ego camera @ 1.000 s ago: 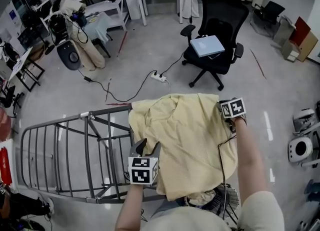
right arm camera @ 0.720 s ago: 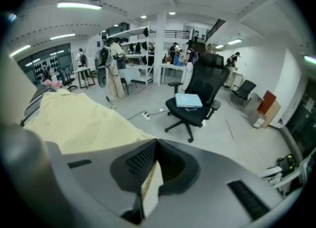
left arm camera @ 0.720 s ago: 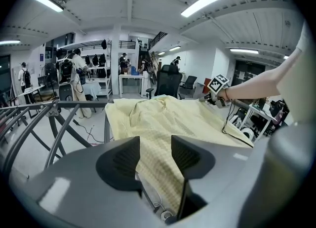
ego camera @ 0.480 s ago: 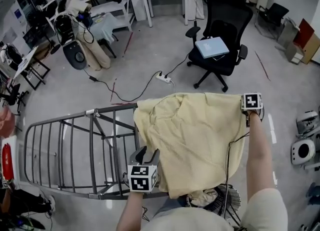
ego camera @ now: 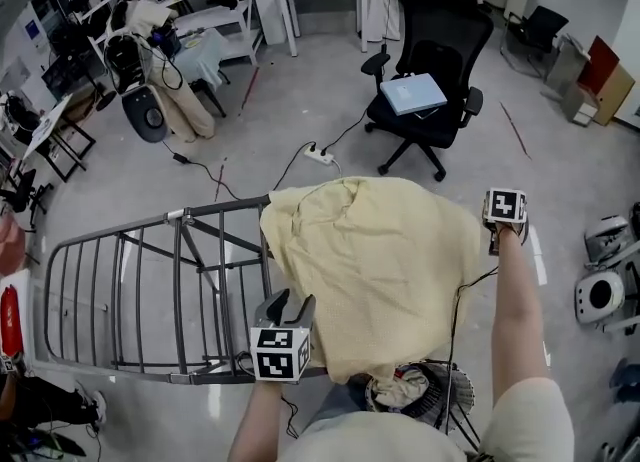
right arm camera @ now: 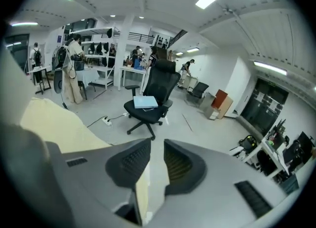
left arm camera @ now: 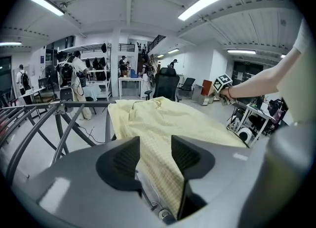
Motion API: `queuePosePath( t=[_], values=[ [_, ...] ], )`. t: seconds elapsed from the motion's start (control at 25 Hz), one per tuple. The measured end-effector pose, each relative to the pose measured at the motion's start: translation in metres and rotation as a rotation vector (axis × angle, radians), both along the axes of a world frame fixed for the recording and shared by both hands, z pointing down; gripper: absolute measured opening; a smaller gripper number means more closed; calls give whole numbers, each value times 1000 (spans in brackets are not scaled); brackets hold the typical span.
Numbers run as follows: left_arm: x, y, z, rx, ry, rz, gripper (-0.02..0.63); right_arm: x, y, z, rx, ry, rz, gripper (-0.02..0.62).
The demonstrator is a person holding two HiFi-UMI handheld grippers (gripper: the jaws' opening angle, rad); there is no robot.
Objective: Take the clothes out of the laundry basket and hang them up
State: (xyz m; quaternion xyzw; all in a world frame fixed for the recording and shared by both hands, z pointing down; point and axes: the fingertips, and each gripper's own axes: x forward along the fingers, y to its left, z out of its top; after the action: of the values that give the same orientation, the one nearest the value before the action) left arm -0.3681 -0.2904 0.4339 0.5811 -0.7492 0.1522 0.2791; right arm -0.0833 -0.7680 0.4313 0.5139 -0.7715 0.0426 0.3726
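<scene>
- Rightward, the right gripper (right arm camera: 157, 145) has drawn off the yellow shirt's (ego camera: 380, 270) far corner. Its jaws have just been opening and stand narrowly apart, with a strip of shirt low in the gap, unpressed.
- On the left gripper (left arm camera: 155, 143) the jaws are apart, and the shirt's near edge runs through the gap, unpinched.
- Each gripper's cube (ego camera: 279, 353) bears black-and-white square markers.
- At the person's feet, the laundry basket (ego camera: 458, 386) holds more cloth.
- Spread flat, the shirt covers the end of the grey drying rack (ego camera: 150, 290).
- Farther off are a power strip (ego camera: 318, 155) and a black office chair (ego camera: 430, 80).
</scene>
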Motion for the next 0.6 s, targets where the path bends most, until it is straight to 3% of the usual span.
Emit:
queuePosePath(
  t=[0.24, 0.48, 0.6],
  values=[
    [34, 7, -15, 83, 13, 13, 209, 13, 47, -15, 19, -145, -84, 87],
    [86, 21, -24, 149, 34, 43, 189, 32, 133, -25, 36, -333, -227, 67],
    [118, 32, -23, 162, 68, 38, 166, 55, 179, -31, 48, -379, -273, 57]
  ],
)
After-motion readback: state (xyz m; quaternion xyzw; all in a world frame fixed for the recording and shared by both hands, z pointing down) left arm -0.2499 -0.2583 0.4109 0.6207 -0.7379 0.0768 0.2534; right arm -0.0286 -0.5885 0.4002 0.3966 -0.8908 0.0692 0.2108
